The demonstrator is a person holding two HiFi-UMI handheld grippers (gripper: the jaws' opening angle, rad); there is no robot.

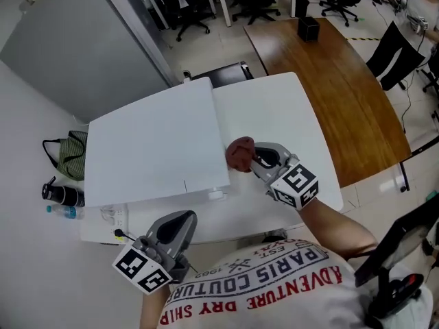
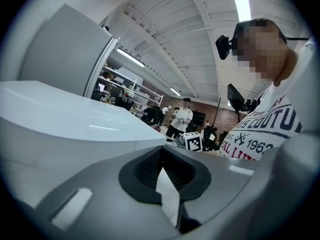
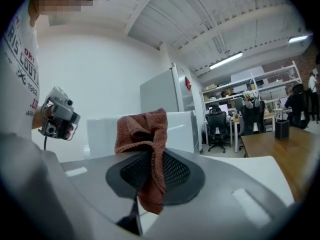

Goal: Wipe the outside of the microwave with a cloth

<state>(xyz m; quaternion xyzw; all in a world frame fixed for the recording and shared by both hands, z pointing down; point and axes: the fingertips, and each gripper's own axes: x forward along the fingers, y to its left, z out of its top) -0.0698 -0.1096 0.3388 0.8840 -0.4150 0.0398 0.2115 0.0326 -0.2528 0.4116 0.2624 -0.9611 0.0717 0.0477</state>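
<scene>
– Trouble from here, where do you see it?

– In the cloth (image 1: pixel 240 153). The right gripper (image 1: pixel 252 157) has its jaws clenched on only one fold of it, and the rest stands up in a loose bunch above the pads. If the cloth drags hard along the wall, I think it can slip out.

– Where is the cloth now?

– At the right side of the microwave (image 1: pixel 154 142), near its near right corner. Whether it really touches the wall, I cannot tell.

– Any other danger?

– The left gripper (image 1: pixel 180 219) hangs at the near left, apart from the microwave, with its jaws together on nothing. So nothing steadies the microwave, and a strong push from the right may slide it on the white table (image 1: pixel 288 108). Also the bunched cloth gives little wiping surface, so metal may rub the wall.

– And the count?

– One microwave, one cloth, two grippers, one white table.
</scene>
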